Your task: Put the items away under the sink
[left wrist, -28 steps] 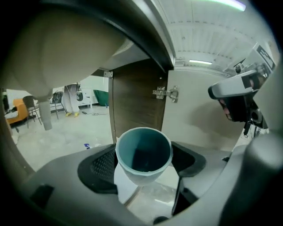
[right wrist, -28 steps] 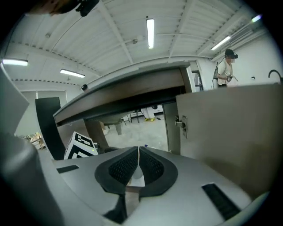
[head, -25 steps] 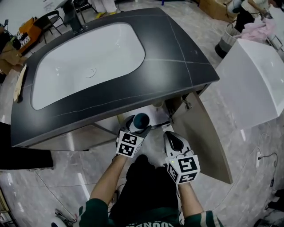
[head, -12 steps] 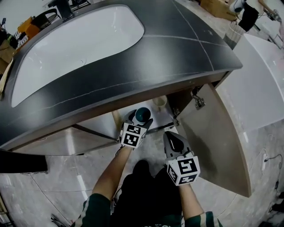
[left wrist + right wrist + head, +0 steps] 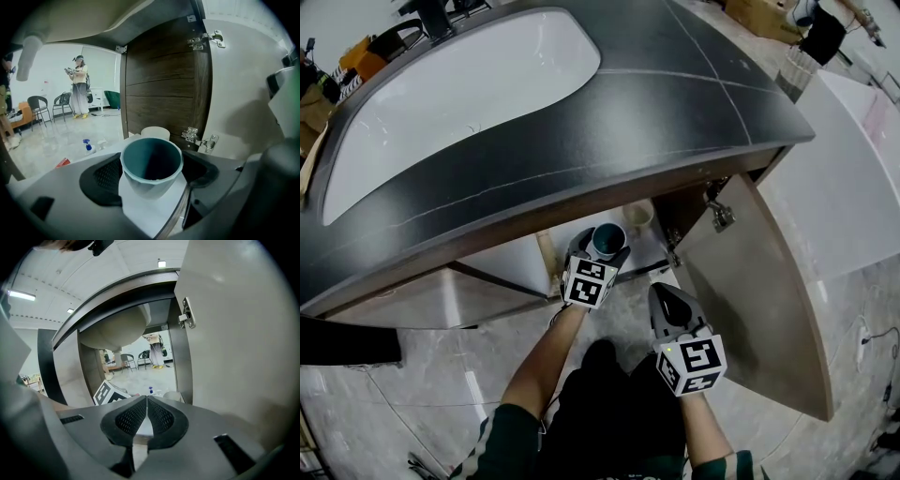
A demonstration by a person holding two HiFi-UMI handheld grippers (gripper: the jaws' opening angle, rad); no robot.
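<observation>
Teal cup pinched upright, mouth up, in left gripper, just short of pale cup standing ahead on cabinet shelf. Right gripper pressed together, empty, further back from shelf.

Open door on R, divider post on L, white cup inside btwn, countertop overhead

Head view overhead; gripper views (low, close) into cabinet

Teal cup, dark veined countertop
</observation>
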